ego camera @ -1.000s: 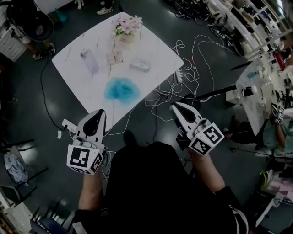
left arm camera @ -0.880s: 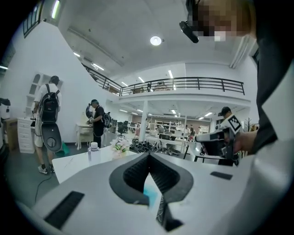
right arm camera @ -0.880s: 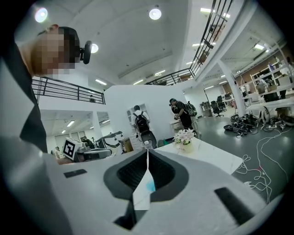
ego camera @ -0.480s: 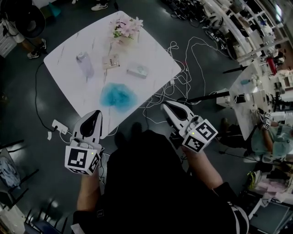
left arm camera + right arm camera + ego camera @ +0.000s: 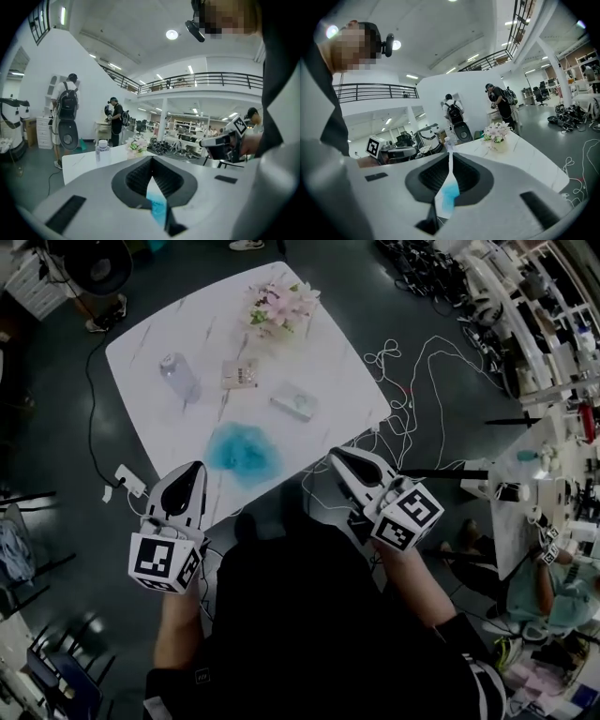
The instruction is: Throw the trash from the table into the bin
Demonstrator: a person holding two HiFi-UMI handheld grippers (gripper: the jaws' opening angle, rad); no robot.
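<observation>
A white table (image 5: 337, 371) stands ahead of me. On it lie a crumpled blue piece of trash (image 5: 242, 449) near the front edge, a clear plastic wrapper (image 5: 294, 401), a small packet (image 5: 240, 374) and a plastic bottle (image 5: 178, 376). A pot of pink flowers (image 5: 279, 304) stands at the far side. My left gripper (image 5: 190, 470) hangs shut and empty just off the table's near-left edge. Off the near-right edge, my right gripper (image 5: 336, 456) is also shut and empty. The left gripper view shows the bottle (image 5: 102, 151) and flowers (image 5: 138, 146) beyond the shut jaws. No bin is recognisable.
White cables (image 5: 412, 381) sprawl on the dark floor right of the table. A power strip (image 5: 127, 482) lies by its left edge. A round black device (image 5: 98, 259) stands beyond the far-left corner. Workbenches (image 5: 525, 427) line the right side. Two people (image 5: 68, 101) stand beyond the table.
Both grippers have come closer to the table's near edge, the right one more. Both stay shut and empty. Nothing on the table has moved.
</observation>
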